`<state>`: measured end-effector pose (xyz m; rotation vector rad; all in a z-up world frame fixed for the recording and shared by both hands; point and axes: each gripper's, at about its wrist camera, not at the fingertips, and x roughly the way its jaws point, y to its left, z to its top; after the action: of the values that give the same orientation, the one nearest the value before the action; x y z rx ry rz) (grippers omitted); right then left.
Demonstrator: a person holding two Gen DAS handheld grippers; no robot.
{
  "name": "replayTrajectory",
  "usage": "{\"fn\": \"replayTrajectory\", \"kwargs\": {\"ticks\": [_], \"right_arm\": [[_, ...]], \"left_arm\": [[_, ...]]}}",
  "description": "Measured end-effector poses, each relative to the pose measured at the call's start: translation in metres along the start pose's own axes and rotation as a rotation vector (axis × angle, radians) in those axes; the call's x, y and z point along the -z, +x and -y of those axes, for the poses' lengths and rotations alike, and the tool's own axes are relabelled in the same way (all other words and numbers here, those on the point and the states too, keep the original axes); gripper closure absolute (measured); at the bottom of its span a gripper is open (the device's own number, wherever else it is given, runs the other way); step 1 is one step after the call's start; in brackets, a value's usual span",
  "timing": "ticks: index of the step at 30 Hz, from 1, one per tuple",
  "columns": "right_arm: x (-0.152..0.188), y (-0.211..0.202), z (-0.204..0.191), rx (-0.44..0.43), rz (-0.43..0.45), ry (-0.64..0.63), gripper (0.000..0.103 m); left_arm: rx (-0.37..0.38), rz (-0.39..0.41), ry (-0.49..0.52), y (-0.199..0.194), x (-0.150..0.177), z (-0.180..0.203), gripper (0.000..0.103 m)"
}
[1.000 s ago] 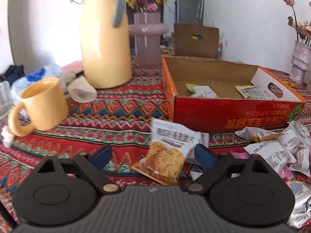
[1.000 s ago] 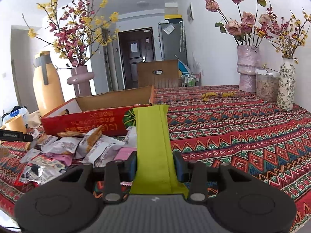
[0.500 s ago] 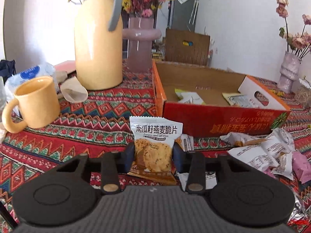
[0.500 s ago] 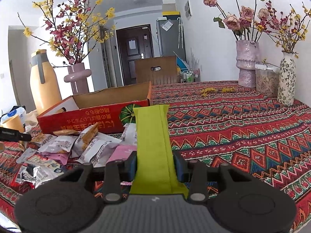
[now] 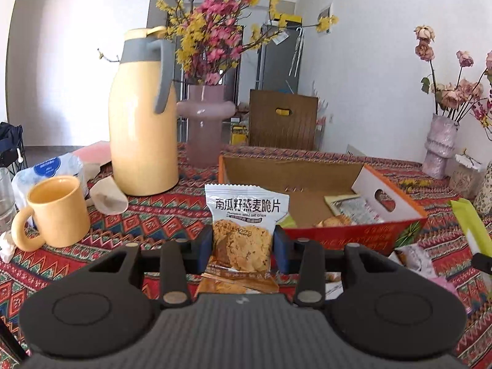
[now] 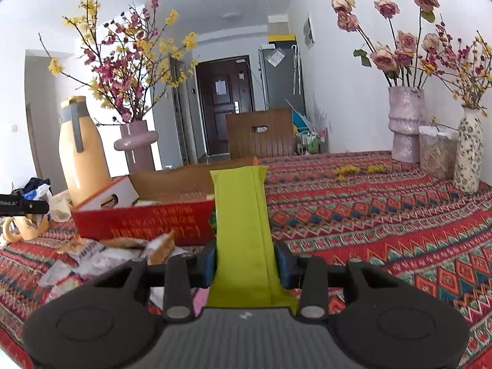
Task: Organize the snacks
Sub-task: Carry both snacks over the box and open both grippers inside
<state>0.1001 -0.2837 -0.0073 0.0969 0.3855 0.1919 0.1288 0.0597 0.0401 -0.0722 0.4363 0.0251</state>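
Observation:
My left gripper [image 5: 243,253] is shut on a white oat-crisp packet [image 5: 244,224] and holds it upright above the cloth, just in front of the red cardboard box [image 5: 353,235]. The box holds a few packets [image 5: 347,209]. My right gripper [image 6: 244,264] is shut on a long green packet [image 6: 243,224], raised near the box's right end [image 6: 144,218]. The green packet also shows at the right of the left wrist view [image 5: 470,224]. Several loose snack packets [image 6: 101,255] lie in front of the box.
A yellow thermos jug [image 5: 143,123], a yellow mug [image 5: 55,212] and a pink vase [image 5: 204,129] stand left of the box. Flower vases [image 6: 406,123] and a jar [image 6: 436,150] stand at the table's far right. A patterned cloth [image 6: 384,215] covers the table.
My left gripper has shut on the oat-crisp packet and lifted it off the cloth. My right gripper has carried the green packet closer to the box.

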Motion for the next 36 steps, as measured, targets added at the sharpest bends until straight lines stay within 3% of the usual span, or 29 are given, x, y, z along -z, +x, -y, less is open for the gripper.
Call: {"fn": "replayTrajectory", "kwargs": {"ticks": [18,28,36], "right_arm": [[-0.060,0.054,-0.031,-0.059,0.076,-0.038,0.065],[-0.096,0.095,-0.053,-0.074,0.101,-0.075,0.065],[-0.102,0.139,-0.067,-0.078,0.054,-0.107,0.065]], "left_arm": [[0.036,0.088,-0.034,0.019,-0.037,0.041,0.062],[0.014,0.076,-0.053,0.060,-0.056,0.043,0.062],[-0.034,0.046,-0.049,0.106,-0.059,0.044,0.062]]}}
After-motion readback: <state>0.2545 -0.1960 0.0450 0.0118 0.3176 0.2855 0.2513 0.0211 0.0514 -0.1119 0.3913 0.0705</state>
